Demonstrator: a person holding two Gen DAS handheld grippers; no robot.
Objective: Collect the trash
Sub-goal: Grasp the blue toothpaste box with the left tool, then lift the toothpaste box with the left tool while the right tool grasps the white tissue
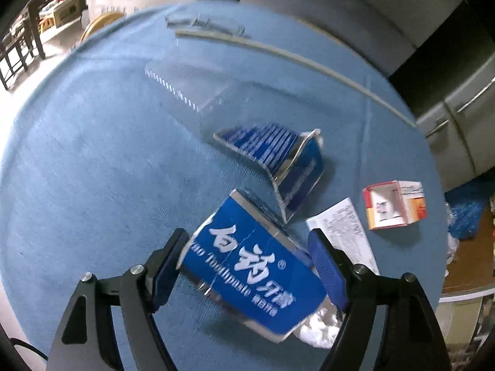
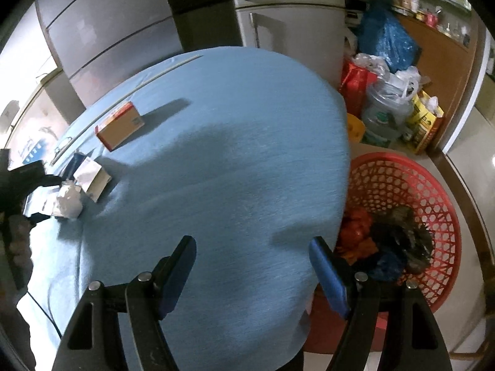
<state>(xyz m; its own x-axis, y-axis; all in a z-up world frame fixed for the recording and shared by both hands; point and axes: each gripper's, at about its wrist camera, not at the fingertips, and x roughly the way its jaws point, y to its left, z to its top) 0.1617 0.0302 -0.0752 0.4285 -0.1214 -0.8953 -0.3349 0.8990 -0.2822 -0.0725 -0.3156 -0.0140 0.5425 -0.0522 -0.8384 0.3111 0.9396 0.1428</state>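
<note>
Between left gripper (image 1: 247, 266) jaws, toothpaste box (image 1: 247, 266) gripped crosswise, right gripper (image 2: 252, 273) agape, empty.

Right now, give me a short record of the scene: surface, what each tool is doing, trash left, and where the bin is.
surface: blue tablecloth
left tool: fingers straddling the blue toothpaste box
right tool: open, holding nothing
trash left: orange-and-white carton, paper leaflet, crumpled tissue, torn blue packaging
bin: red basket, off the table's right edge
</note>
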